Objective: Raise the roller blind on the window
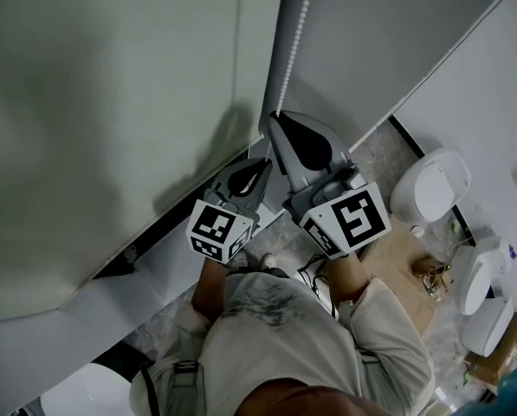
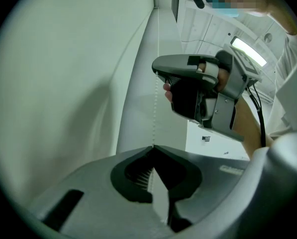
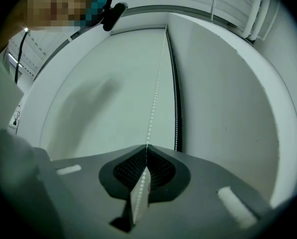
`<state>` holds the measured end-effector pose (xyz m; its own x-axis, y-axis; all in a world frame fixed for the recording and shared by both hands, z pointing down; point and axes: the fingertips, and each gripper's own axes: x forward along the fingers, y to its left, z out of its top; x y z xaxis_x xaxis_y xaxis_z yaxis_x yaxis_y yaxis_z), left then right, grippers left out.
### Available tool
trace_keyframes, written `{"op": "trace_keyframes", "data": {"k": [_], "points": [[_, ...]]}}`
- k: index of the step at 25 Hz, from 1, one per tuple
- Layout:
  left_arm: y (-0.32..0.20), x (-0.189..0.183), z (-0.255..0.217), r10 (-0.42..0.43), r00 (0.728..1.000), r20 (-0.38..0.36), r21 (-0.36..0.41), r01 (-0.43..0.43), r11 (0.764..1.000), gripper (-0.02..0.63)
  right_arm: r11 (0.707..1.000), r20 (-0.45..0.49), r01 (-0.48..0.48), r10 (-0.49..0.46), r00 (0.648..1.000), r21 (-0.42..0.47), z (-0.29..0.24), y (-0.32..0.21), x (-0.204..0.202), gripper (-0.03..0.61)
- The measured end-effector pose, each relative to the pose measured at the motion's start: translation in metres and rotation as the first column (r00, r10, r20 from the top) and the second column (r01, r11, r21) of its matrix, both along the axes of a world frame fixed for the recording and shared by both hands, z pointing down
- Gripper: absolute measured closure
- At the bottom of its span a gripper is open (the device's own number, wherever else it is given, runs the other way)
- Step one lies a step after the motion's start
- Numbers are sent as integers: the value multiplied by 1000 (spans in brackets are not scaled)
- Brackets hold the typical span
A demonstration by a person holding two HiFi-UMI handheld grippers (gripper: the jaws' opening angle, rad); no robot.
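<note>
The pale roller blind (image 1: 111, 102) hangs down over the window. Its white bead chain (image 1: 294, 33) runs along the blind's right edge. My right gripper (image 1: 276, 118) is shut on the chain, the beads running up from its tips (image 3: 147, 146); a second strand (image 3: 177, 108) hangs beside a dark gap. Just below, my left gripper (image 1: 264, 164) is shut on the same bead chain (image 2: 153, 118), which enters its closed tips (image 2: 153, 146). The left gripper view also shows the right gripper (image 2: 188, 83) above, held by a hand.
A sloping white sill (image 1: 163, 258) lies under the blind. White ceramic fixtures (image 1: 431, 185) (image 1: 476, 276) and flat cardboard (image 1: 397, 258) sit on the speckled floor at the right. The person's torso (image 1: 293, 336) fills the lower middle.
</note>
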<state>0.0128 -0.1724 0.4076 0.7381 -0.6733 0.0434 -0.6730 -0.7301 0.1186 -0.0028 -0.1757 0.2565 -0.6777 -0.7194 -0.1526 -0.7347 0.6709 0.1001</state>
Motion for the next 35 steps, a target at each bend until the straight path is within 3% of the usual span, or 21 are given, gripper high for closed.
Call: {"op": "trace_keyframes", "data": {"k": [12,35], "points": [[2,3,36,-4,999,32,-53,6,999,603,999,-7,-30,30,1000,-11,35,3,6,566],[-4,4,118,-2,996,89,-183,19,983,603,989,-41,-44,39,998,-138,114,2,7,566]]}}
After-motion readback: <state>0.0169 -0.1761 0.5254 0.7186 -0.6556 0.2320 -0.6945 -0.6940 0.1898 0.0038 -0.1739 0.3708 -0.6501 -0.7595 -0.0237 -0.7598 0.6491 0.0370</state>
